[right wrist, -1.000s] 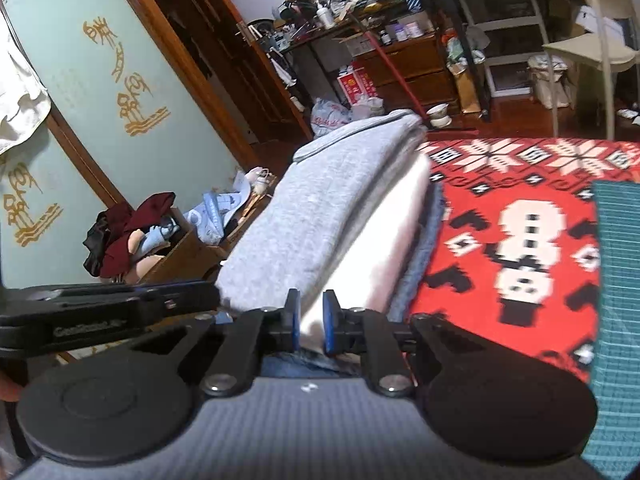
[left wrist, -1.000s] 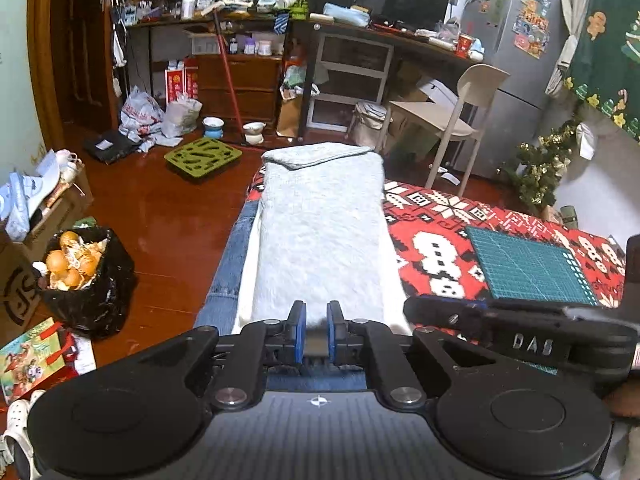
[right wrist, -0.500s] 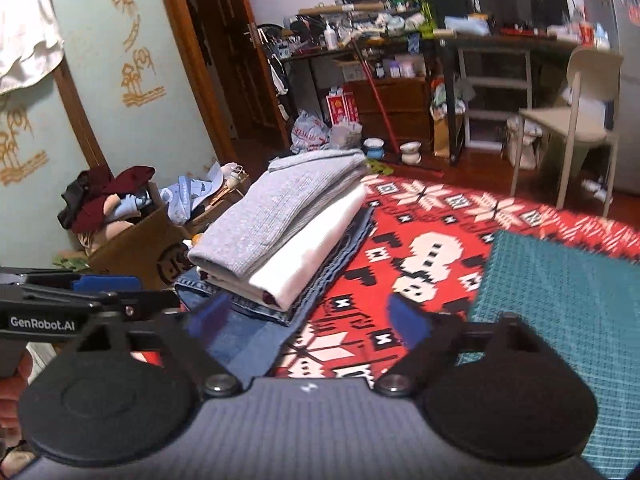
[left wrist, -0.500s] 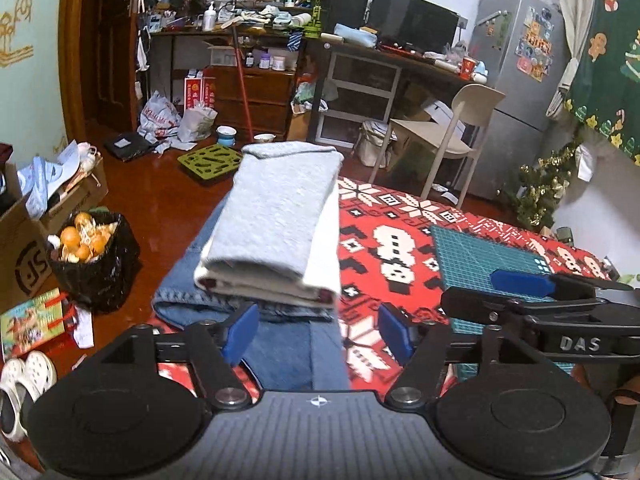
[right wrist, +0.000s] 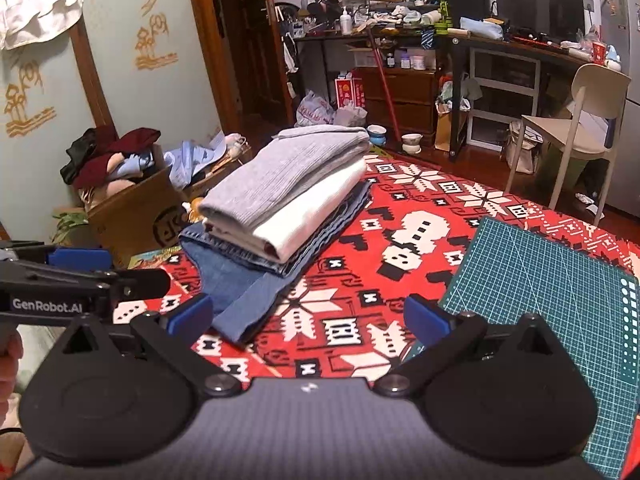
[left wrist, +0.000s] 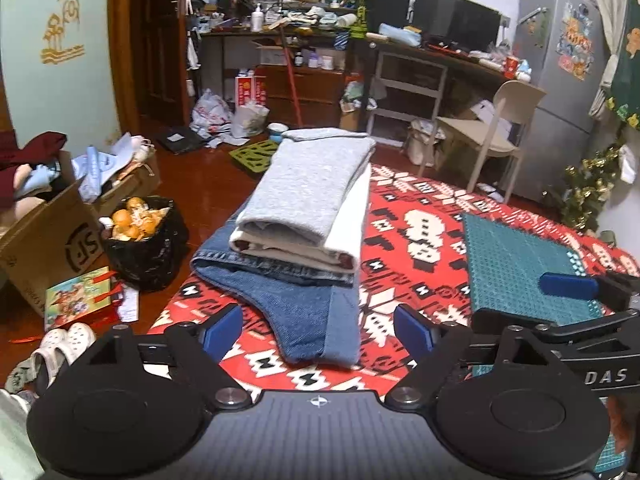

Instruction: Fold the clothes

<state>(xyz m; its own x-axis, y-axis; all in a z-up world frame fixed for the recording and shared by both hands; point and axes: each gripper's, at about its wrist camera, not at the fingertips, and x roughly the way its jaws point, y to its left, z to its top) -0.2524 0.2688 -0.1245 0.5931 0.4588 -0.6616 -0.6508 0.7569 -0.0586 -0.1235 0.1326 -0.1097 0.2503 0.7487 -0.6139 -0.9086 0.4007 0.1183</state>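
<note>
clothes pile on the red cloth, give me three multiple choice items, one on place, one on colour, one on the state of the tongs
1. Where does the green cutting mat lie relative to the pile?
A. right of it
B. under it
C. on top of it

2. What colour is the top garment?
A. red
B. grey
C. black

3. How do the left tongs and right tongs stand?
A. both shut on cloth
B. one open, one shut
C. both open, holding nothing

Answers:
1 A: the mat lies apart on the red cloth, right of the jeans.
2 B: a grey fold tops the white garment.
3 C: both gaps are wide and empty.
</note>
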